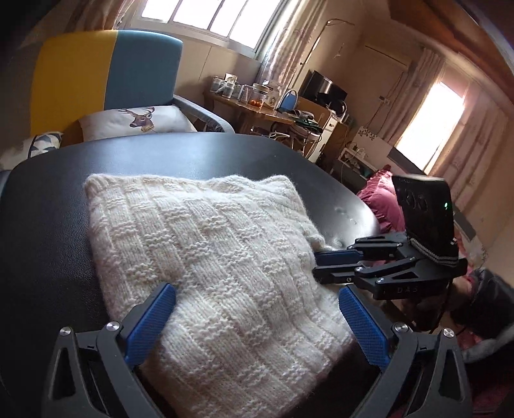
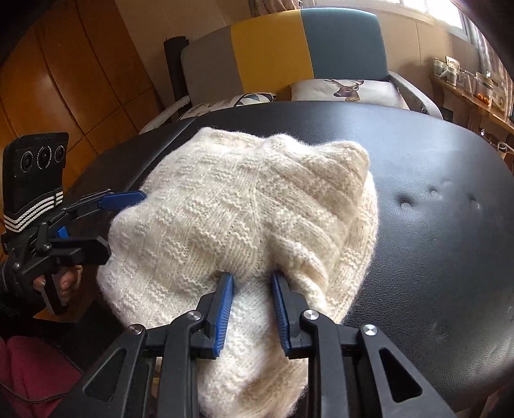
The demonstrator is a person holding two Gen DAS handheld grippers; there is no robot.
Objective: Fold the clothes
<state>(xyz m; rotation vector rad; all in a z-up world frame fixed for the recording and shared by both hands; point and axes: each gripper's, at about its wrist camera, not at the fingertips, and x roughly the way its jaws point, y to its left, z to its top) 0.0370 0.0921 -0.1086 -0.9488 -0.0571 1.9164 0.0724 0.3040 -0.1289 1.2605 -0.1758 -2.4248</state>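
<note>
Lying folded on black table (image 1: 48, 225): cream sweater (image 1: 208, 257); sofa (image 1: 106, 67) behind

Daylight pours in from the far windows (image 1: 212, 16), and I'm seeing them blown out white. The right window (image 1: 430, 125) glares too. The black worktop (image 1: 225, 154) catches soft sheen. Fisheye bends everything; corners go dark, edges slightly soft.
</note>
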